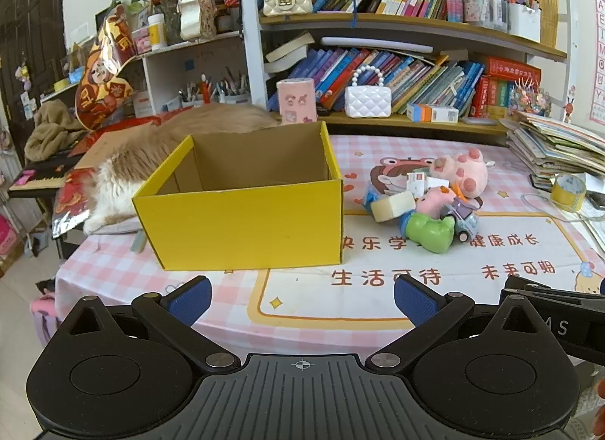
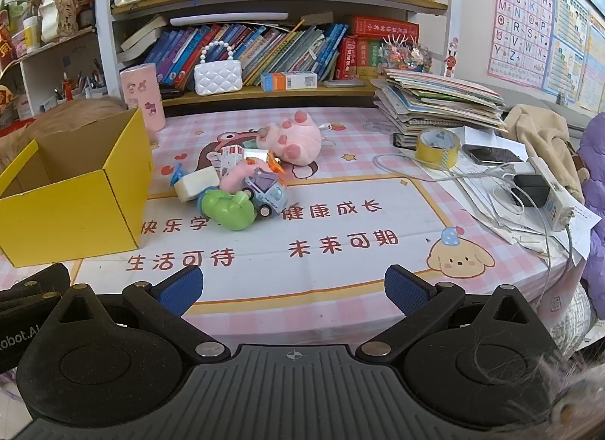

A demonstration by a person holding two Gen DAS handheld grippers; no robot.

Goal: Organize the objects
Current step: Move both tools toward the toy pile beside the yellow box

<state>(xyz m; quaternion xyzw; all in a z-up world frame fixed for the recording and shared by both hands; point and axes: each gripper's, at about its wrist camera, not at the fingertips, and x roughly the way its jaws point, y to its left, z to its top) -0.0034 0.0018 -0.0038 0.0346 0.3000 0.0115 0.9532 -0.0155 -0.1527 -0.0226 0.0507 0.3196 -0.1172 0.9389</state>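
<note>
An open, empty yellow cardboard box stands on the pink checked table, also at the left of the right wrist view. To its right lies a heap of toys: a pink plush pig, a green figure, a small toy car, a cream block and small white boxes. My left gripper is open and empty, near the table's front edge before the box. My right gripper is open and empty, in front of the toys.
A fluffy cat lies behind and left of the box. A pink cylinder stands at the back. At the right are a stack of books, a yellow tape roll, a phone, cables and a power strip.
</note>
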